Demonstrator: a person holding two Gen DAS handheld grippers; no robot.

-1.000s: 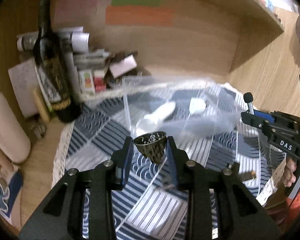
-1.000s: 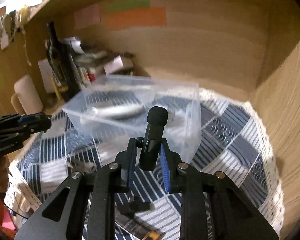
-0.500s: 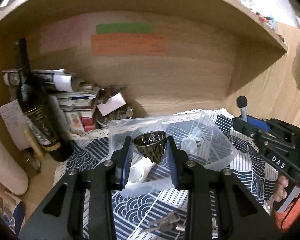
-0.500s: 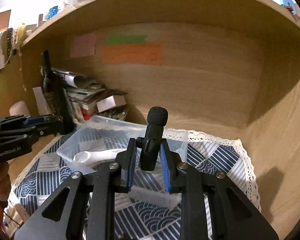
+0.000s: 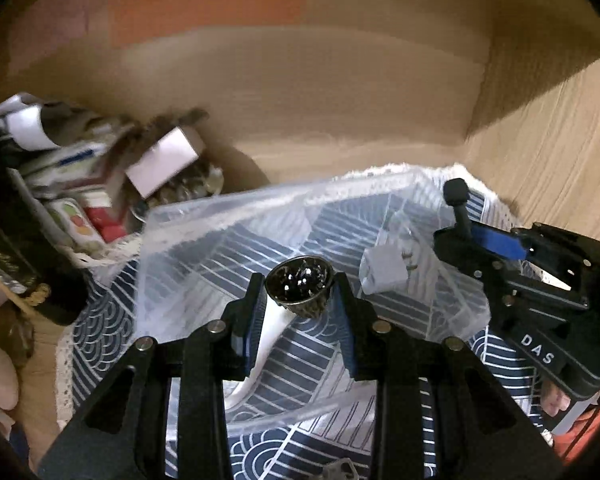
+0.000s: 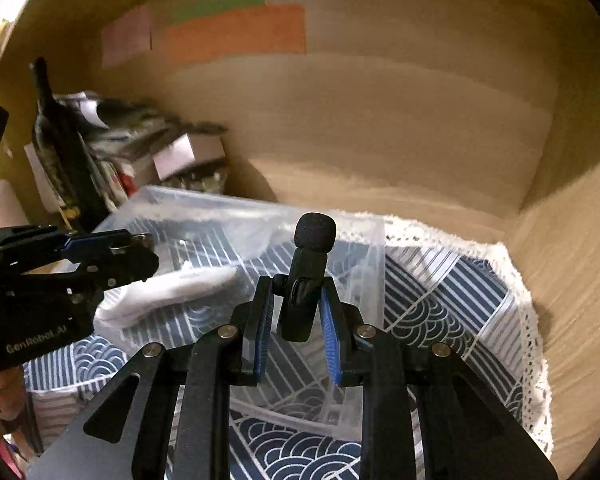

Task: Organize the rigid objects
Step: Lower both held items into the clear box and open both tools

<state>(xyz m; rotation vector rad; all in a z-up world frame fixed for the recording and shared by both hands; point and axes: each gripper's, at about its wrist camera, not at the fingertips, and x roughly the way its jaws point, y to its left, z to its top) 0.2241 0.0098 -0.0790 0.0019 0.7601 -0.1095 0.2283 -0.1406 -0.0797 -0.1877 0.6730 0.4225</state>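
Observation:
My left gripper (image 5: 300, 300) is shut on a small dark metal cup (image 5: 300, 289), held over the clear plastic bin (image 5: 204, 220). My right gripper (image 6: 296, 312) is shut on a small black microphone (image 6: 309, 268) with a foam head, also above the bin (image 6: 364, 224). A white spoon (image 6: 168, 292) lies inside the bin; it also shows in the left wrist view (image 5: 268, 332). A small white block (image 5: 384, 272) lies in the bin too. The right gripper with the microphone (image 5: 458, 200) shows at the right of the left wrist view. The left gripper (image 6: 140, 256) shows at the left of the right wrist view.
The bin stands on a blue-and-white patterned cloth (image 6: 440, 304) inside a wooden alcove. A dark wine bottle (image 6: 56, 136), stacked papers and small boxes (image 5: 100, 168) crowd the back left corner. Wooden walls (image 6: 572, 248) close the right side and back.
Both grippers have tilted down and moved closer over the bin, each still holding its object. The bin fills more of both views.

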